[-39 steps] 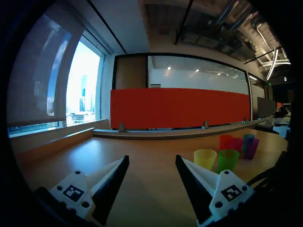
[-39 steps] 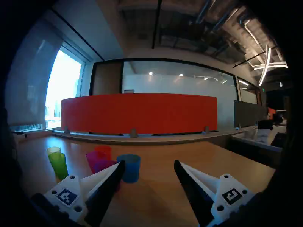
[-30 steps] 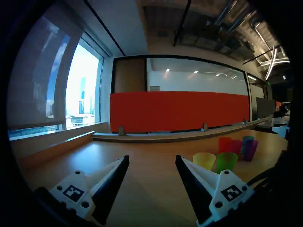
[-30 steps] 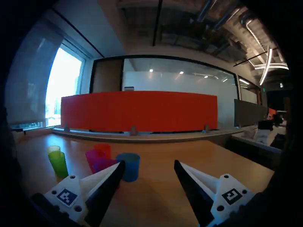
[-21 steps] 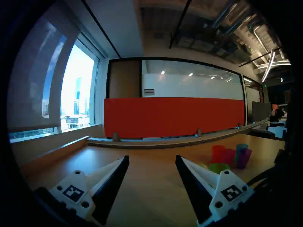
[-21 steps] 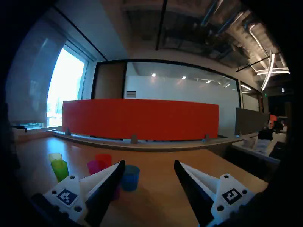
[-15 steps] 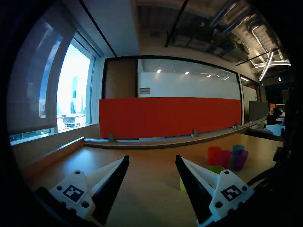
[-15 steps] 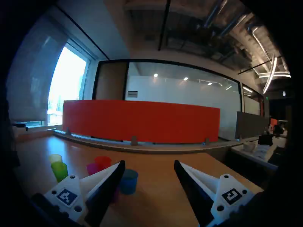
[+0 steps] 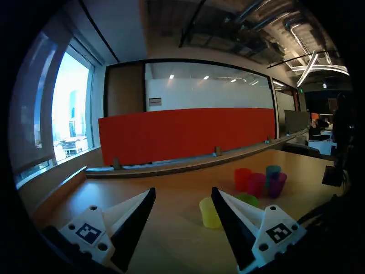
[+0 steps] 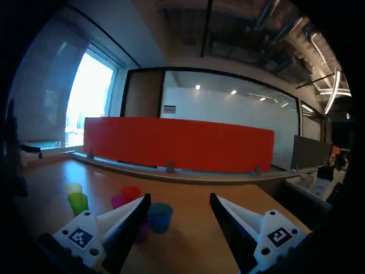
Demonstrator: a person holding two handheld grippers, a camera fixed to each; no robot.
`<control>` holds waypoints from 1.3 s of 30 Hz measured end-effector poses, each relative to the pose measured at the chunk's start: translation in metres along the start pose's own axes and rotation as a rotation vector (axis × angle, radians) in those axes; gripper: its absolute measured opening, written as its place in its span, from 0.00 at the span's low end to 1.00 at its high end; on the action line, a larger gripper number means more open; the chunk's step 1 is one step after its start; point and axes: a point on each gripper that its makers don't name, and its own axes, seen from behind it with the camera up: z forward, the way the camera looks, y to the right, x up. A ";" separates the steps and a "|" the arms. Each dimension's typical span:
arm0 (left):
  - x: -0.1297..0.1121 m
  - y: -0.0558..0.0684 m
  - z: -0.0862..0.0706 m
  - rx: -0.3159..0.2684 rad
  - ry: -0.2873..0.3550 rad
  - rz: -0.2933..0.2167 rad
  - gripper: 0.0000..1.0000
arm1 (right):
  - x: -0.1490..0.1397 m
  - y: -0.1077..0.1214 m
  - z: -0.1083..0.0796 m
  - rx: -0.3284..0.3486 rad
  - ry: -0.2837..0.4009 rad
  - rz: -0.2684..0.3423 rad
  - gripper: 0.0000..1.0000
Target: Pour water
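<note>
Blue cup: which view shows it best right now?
The right gripper view: the blue cup stands near the camera and almost wholly clear. In the left gripper view it is farther off and small, its lower part hidden behind the purple cup.

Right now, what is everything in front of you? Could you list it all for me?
Yellow cup: one, yellow, on the table, close by the left tongs.
Green cup: one, green, beside the yellow one.
Red cup: one, red, in the cluster.
Pink cup: one, pink, next to the red.
Blue cup: one, blue, in the cluster.
Purple cup: one, purple, by the blue.
Table: one, light wood.
Partition: one, red, along the table's far edge.
Window: one, bright, on the left.
Left tongs: one, white and black, open, empty.
Right tongs: one, white and black, open, empty.
</note>
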 end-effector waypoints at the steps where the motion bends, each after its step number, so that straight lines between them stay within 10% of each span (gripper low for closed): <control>1: 0.000 0.003 0.001 -0.014 -0.007 0.003 0.90 | -0.001 -0.002 0.000 0.015 -0.008 -0.005 1.00; 21: -0.022 0.062 0.021 -0.293 -0.161 0.054 0.90 | -0.023 -0.037 -0.009 0.315 -0.191 -0.132 1.00; 39: -0.064 0.114 0.038 -0.449 -0.300 0.127 0.91 | -0.020 -0.028 -0.001 0.348 -0.222 -0.149 1.00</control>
